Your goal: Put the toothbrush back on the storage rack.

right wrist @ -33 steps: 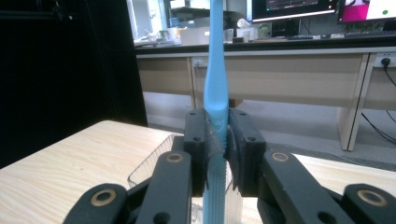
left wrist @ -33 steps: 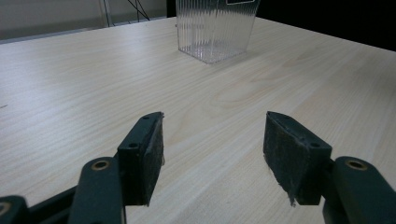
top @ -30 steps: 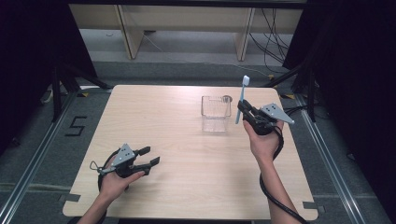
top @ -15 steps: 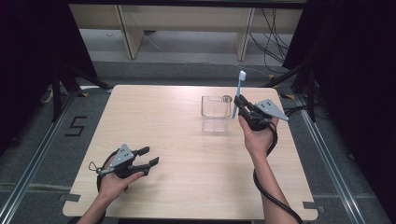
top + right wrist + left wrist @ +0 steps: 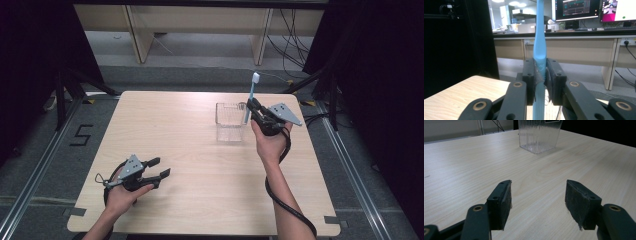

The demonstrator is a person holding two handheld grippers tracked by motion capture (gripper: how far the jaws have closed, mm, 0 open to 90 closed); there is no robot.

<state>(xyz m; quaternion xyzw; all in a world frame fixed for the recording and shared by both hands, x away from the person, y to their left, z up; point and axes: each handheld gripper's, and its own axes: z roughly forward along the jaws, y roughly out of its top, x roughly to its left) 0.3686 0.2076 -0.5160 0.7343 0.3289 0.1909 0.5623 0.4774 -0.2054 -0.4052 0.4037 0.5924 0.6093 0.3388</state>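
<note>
Blue toothbrush (image 5: 251, 97) was clamped upright in right gripper (image 5: 254, 111) – pad contact was seen in right gripper view. Left gripper (image 5: 159, 167) was held open, nothing between pads – clear ribbed cup (image 5: 539, 135) was seen ahead.

— What are you working on there?

— You've got a pale wooden table (image 5: 200, 150) with rounded corners, its grain running across. It stands on a grey floor (image 5: 45, 170) marked with a black "5" to your left.

— And what sits directly on it?

— One clear ribbed plastic container (image 5: 229, 120), square-sided and upright, on the far right part of the top, well away from the edges. From your left gripper view the same container (image 5: 539, 135) stands straight ahead on the bare wood (image 5: 461, 165), throwing a faint shadow.

— Anything else resting there?

— Your left hand (image 5: 122, 192) rests near the front left corner.
</note>
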